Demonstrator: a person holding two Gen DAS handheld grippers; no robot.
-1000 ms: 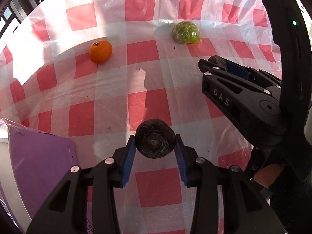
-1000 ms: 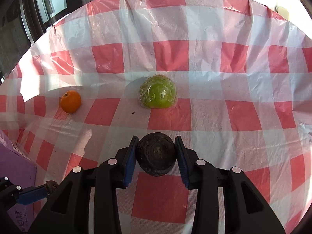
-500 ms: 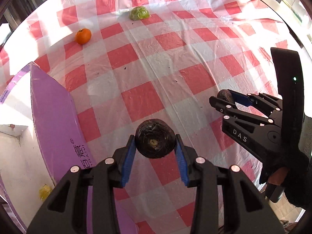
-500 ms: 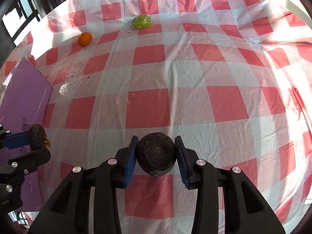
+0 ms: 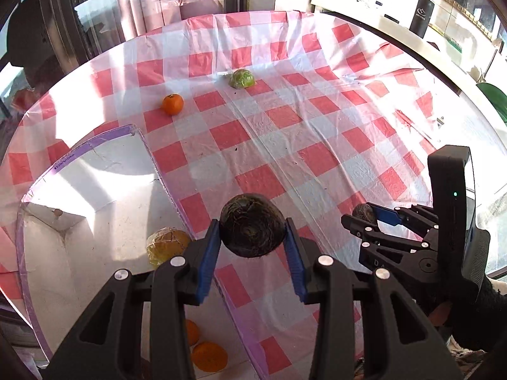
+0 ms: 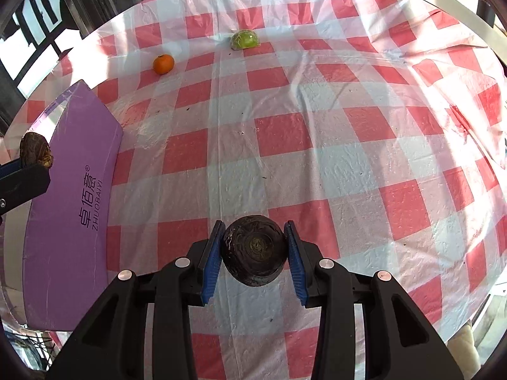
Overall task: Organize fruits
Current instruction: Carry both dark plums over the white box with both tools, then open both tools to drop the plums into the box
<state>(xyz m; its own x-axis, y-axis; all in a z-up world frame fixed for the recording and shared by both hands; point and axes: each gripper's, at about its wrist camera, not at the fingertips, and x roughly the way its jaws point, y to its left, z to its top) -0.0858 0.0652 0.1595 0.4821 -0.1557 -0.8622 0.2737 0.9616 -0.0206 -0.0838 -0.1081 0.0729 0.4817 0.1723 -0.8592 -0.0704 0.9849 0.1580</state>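
Note:
My left gripper (image 5: 252, 248) is shut on a dark round fruit (image 5: 252, 228), held over the near edge of the purple box (image 5: 158, 174). My right gripper (image 6: 253, 262) is shut on a second dark round fruit (image 6: 253, 250), held above the checked tablecloth. The right gripper also shows in the left wrist view (image 5: 367, 218). Inside the box lie a wrapped yellow fruit (image 5: 166, 245) and two oranges (image 5: 209, 354). An orange (image 5: 172, 104) and a wrapped green fruit (image 5: 241, 78) sit on the cloth at the far side.
The red and white checked tablecloth (image 6: 317, 145) covers a round table. The purple box stands at the left (image 6: 73, 190). Windows and curtains lie beyond the far edge. A black bottle (image 5: 420, 15) stands on a counter at the far right.
Both grippers have pulled back and risen with their dark fruits held. The left one has moved left over the purple box, whose inside now shows.

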